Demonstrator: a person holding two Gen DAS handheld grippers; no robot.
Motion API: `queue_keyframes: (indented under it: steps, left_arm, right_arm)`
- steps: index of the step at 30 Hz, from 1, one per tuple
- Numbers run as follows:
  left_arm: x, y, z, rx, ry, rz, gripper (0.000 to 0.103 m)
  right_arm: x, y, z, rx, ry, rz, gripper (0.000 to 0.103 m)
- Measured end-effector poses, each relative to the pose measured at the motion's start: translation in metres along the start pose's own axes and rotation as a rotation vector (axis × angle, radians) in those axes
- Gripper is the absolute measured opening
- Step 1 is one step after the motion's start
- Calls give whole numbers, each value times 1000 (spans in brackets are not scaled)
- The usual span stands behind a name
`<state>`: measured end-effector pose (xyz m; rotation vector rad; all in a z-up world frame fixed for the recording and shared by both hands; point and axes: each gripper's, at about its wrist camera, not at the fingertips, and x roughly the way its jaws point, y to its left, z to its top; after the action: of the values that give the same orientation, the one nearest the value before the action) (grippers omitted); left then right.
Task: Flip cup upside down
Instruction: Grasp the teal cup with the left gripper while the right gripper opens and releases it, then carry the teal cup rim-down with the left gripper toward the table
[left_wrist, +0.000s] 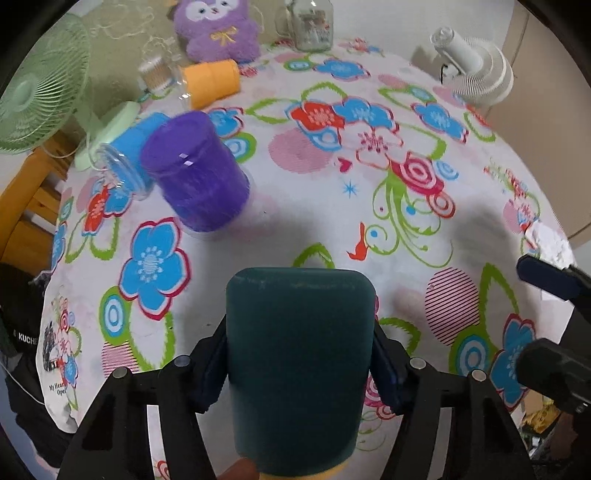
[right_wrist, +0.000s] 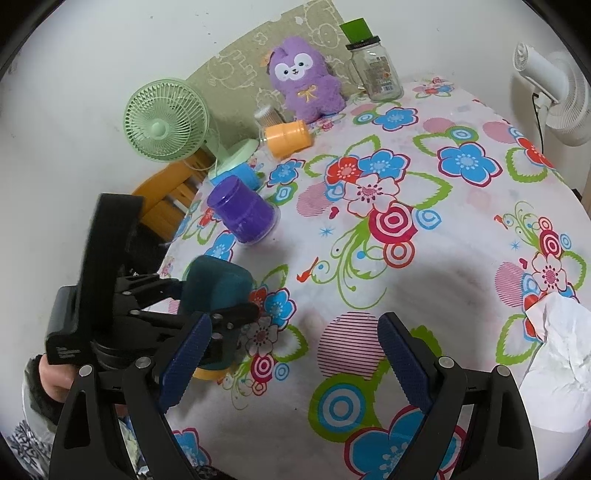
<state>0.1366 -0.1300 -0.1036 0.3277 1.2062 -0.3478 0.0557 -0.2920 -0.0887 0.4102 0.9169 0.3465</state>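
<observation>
Left hand-held gripper (left_wrist: 299, 369) is clamped on the teal cup (left_wrist: 299, 350), blue pads pressing both sides, cup held just above the near edge of the table (left_wrist: 332, 221). From the right wrist view the cup (right_wrist: 218, 288) looks closed-end up and away, w/ a yellow-orange rim at the bottom end near the person's hand. So, my read: we're mid-flip, cup already tipped mouth-down or close to it, not yet set down. Can't tell if the rim touches the cloth.

Next move, as I judge it: bring the cup square, mouth flat to the table, lower till the rim seats, then let the jaws part and back off. Keep it clear of the purple cup (left_wrist: 195, 173) ahead-left.

Right hand-held gripper (right_wrist: 291, 354) hangs w/ fingers spread wide, nothing between them, over the flowered cloth.

Count, quick:
- cups: 4 — teal one in the grip, purple one standing bottom-up, blue cup (left_wrist: 129, 155) lying on its side behind it, orange cup (left_wrist: 210, 83) on its side further back.
- fans: 2 — green fan (left_wrist: 40, 96) at left, white fan (left_wrist: 476, 70) at right.
- plush toy (left_wrist: 218, 29): 1, purple.
- glass jar (left_wrist: 310, 22): 1 big; a smaller clear pot of sticks (left_wrist: 153, 74) beside the orange cup.
- crumpled tissue (right_wrist: 557, 365): 1, right edge.
</observation>
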Motion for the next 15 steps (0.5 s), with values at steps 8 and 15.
queue_keyframes:
  steps: [8, 15]
  left_arm:
    - [-29, 11, -9, -63, -69, -8, 68]
    - [-38, 13, -17, -76, -95, -8, 67]
  right_arm:
    - [0, 10, -1, -27, 4, 13, 93]
    - [0, 17, -3, -45, 8, 15, 93]
